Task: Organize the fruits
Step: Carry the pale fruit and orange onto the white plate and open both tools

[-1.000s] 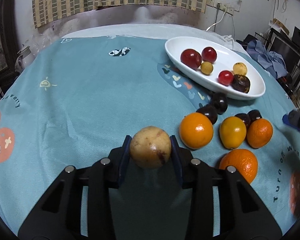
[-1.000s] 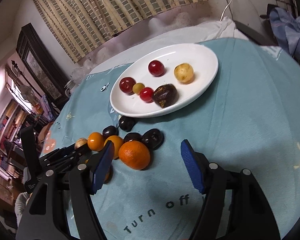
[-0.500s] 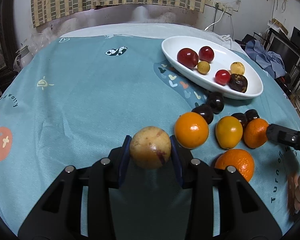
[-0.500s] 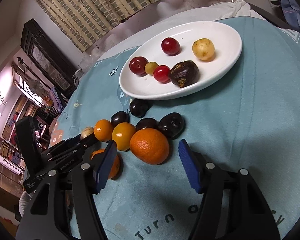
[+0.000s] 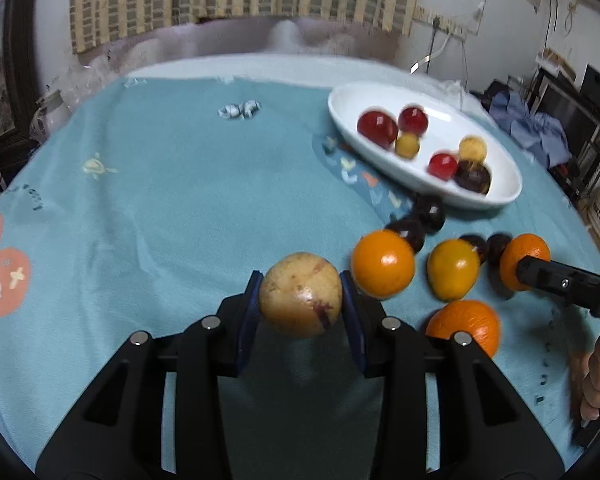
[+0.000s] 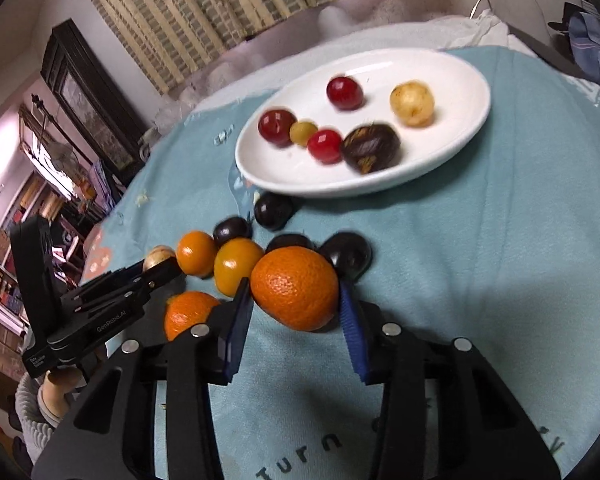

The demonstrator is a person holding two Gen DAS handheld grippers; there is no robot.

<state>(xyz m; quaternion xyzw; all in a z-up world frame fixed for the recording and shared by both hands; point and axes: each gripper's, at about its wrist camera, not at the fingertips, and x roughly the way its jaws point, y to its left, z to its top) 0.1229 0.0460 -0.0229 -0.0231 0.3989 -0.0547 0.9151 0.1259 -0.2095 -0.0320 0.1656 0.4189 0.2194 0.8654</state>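
Note:
My left gripper (image 5: 301, 294) is shut on a round yellow-brown fruit (image 5: 300, 308), held just above the teal cloth. My right gripper (image 6: 296, 300) has its jaws closing around an orange mandarin (image 6: 296, 286); both blue pads touch its sides. In the left wrist view that same mandarin (image 5: 522, 256) shows at the right with a black finger against it. Beside it lie two more oranges (image 5: 382, 264) (image 5: 466, 326), a yellow-orange fruit (image 5: 452, 268) and several dark plums (image 5: 430, 212). The white oval plate (image 6: 452, 80) holds red, yellow and dark fruits.
A teal printed cloth (image 5: 160, 200) covers the round table. The plate stands at the far right of the left wrist view, with the loose fruits clustered just in front of it. A person's hand (image 5: 596, 384) holds the right gripper's handle. Furniture and clothes crowd the room's edges.
The right gripper moved in toward the nearest mandarin and its jaws narrowed until the pads met the fruit. The left gripper stayed put with its fruit.

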